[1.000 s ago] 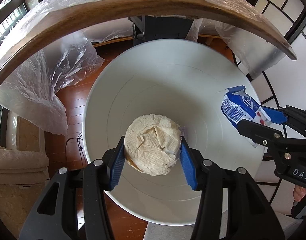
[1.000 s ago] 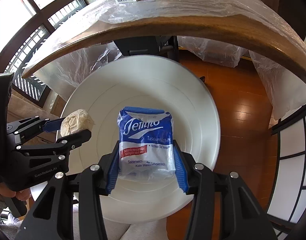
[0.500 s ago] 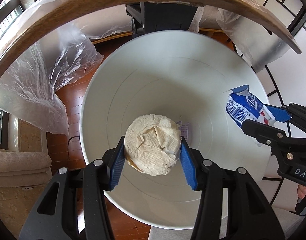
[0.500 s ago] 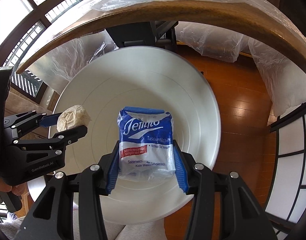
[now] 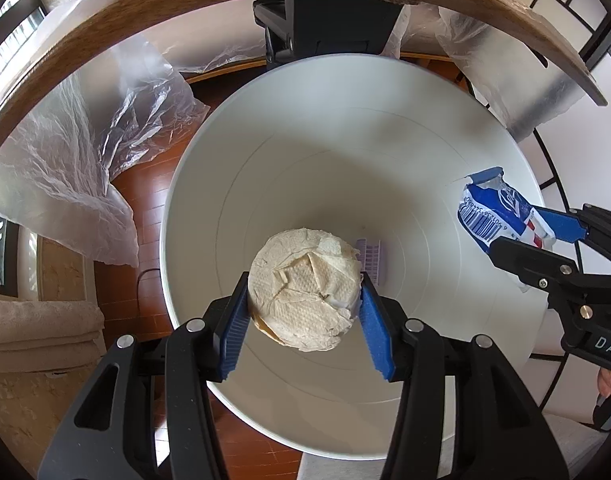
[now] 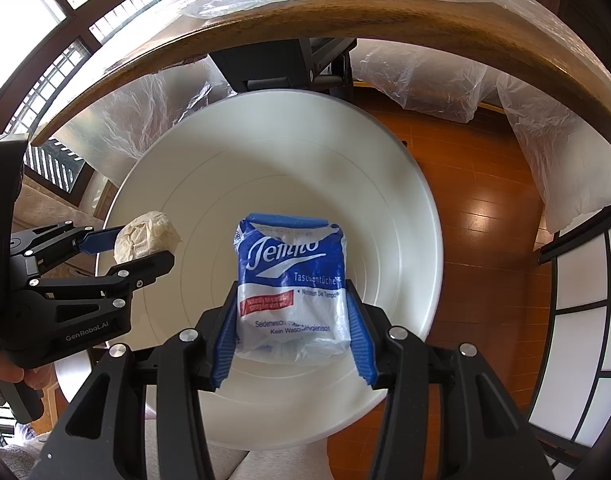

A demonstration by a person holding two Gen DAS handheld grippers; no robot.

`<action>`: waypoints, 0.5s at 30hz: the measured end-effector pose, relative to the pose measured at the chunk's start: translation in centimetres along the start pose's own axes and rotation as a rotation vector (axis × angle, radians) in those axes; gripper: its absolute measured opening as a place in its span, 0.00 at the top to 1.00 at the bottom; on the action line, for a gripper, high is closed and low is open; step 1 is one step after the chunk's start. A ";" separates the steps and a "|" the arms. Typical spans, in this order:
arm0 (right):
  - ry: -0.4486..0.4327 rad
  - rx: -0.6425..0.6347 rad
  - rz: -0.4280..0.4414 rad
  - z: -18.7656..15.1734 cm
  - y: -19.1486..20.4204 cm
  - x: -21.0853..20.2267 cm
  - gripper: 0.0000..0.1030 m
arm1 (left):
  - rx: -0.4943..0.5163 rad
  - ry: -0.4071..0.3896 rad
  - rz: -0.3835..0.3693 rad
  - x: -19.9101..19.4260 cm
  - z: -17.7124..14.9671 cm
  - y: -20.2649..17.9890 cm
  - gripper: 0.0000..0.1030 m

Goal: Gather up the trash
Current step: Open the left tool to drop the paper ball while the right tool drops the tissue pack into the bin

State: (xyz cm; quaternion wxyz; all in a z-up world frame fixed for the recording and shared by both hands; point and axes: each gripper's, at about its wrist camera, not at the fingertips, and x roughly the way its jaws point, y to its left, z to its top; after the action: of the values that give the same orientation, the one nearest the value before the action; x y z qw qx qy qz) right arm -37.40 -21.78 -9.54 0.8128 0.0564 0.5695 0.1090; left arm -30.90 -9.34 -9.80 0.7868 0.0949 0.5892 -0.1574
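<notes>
Both tongs grip: left tongs (image 5: 303, 312) crumpled cream tissue wad (image 5: 305, 288); right tongs (image 6: 291, 332) blue-white tissue packet (image 6: 291, 284).

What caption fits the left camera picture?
Left gripper holds a crumpled paper wad over the white bin.

The white bin (image 5: 385, 152) gapes wide open below, its bottom bare but for a small purple scrap (image 5: 370, 258). The worktop (image 6: 345, 12) edge and draped plastic sheeting (image 5: 85, 152) crowd the far side.

Both tongs lower over the white bin (image 5: 193, 208), more of its floor in view.
</notes>
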 end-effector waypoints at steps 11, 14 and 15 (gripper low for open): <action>-0.018 0.040 0.029 0.0 -0.7 -0.7 0.36 | -0.013 -0.027 0.030 -0.7 0.1 0.3 0.21; -0.040 0.051 0.034 0.1 -0.9 -1.3 0.28 | -0.019 -0.046 0.030 -1.1 0.0 0.5 0.18; -0.053 0.050 0.033 0.1 -0.9 -1.7 0.23 | -0.022 -0.049 0.029 -1.3 -0.1 0.5 0.18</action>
State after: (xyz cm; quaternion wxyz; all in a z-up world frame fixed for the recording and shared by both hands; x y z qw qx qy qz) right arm -37.75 -23.09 -8.15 0.8240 0.0891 0.5493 0.1065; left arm -31.10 -8.65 -8.60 0.8042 0.0908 0.5700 -0.1416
